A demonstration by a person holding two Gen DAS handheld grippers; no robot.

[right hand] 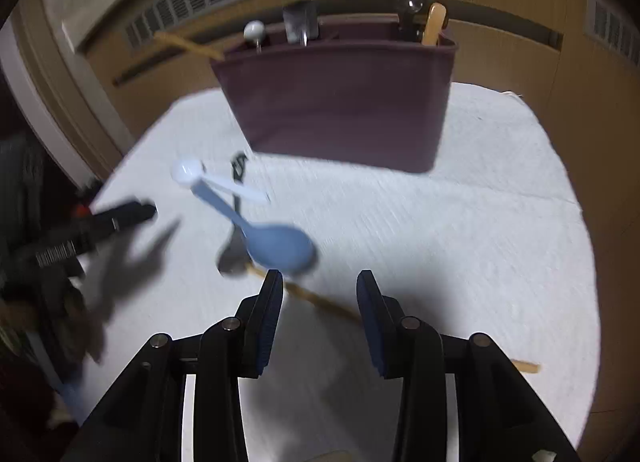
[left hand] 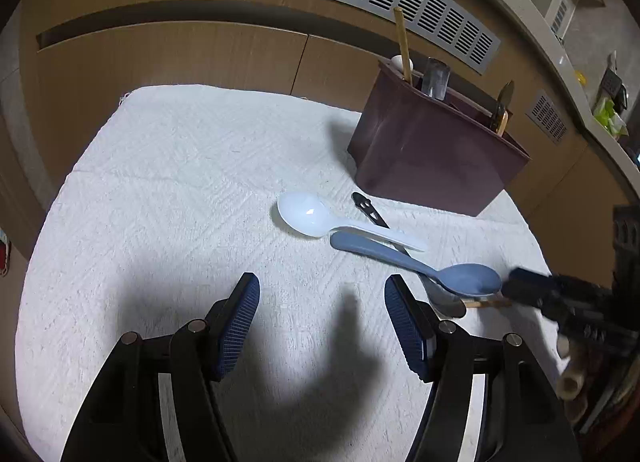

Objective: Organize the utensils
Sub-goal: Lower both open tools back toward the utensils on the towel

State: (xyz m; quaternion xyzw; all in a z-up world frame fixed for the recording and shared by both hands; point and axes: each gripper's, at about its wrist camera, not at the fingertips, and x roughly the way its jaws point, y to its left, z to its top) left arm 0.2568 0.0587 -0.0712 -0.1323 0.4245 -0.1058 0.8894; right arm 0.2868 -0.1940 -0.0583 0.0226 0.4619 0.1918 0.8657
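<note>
Both hand-held grippers, left (left hand: 322, 318) and right (right hand: 320, 318), hang wide and empty. The right straddles a chopstick (right hand: 320, 302) pinned under the blue spoon (right hand: 280, 248); lifting could scatter the pile.

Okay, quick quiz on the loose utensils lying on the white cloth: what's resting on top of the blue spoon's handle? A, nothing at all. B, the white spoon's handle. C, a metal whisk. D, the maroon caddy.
B: in the left wrist view the white spoon lays its handle across the handle end of the blue spoon, while the maroon caddy stands apart behind them.
</note>
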